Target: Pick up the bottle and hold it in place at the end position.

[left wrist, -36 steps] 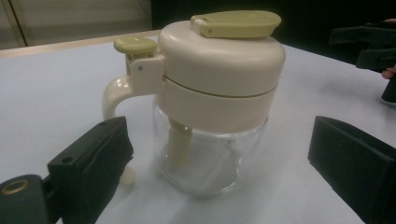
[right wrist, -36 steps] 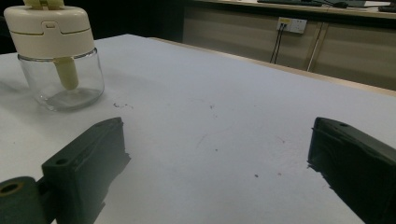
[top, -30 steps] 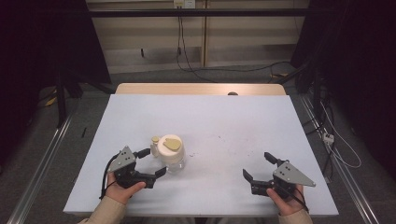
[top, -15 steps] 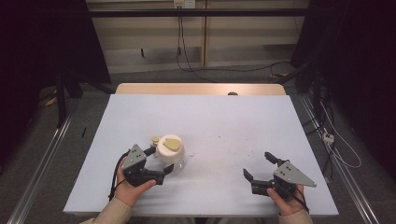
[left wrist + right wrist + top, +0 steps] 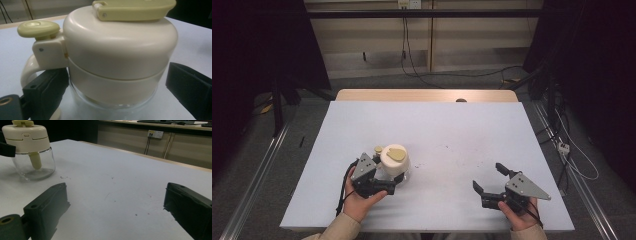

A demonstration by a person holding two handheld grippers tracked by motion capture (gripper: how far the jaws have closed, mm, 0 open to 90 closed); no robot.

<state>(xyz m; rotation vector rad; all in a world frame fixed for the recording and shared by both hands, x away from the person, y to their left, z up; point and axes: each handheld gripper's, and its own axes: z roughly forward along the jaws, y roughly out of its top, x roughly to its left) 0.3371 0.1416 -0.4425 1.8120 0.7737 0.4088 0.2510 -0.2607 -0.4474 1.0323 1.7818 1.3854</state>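
Note:
A small glass jar [image 5: 394, 161] with a cream lid, a yellow-green flap on top and a round yellow-green button by its handle stands at the table's front left. My left gripper [image 5: 391, 179] is open, with its jaws on either side of the jar [image 5: 120, 50]. In the left gripper view, one jaw sits under the handle and the other stands a little apart from the glass. My right gripper [image 5: 487, 176] rests open near the front right with nothing between its jaws. Its own view [image 5: 117, 210] shows the jar [image 5: 31, 152] far off to the left.
The white table top [image 5: 462, 130] has a few dark specks near its middle. A wooden strip [image 5: 422, 95] runs along the far edge. Cables and a power strip [image 5: 564, 148] lie on the floor to the right.
My left gripper has moved right and forward to the jar, and its jaws now flank it. The right gripper has stayed where it was.

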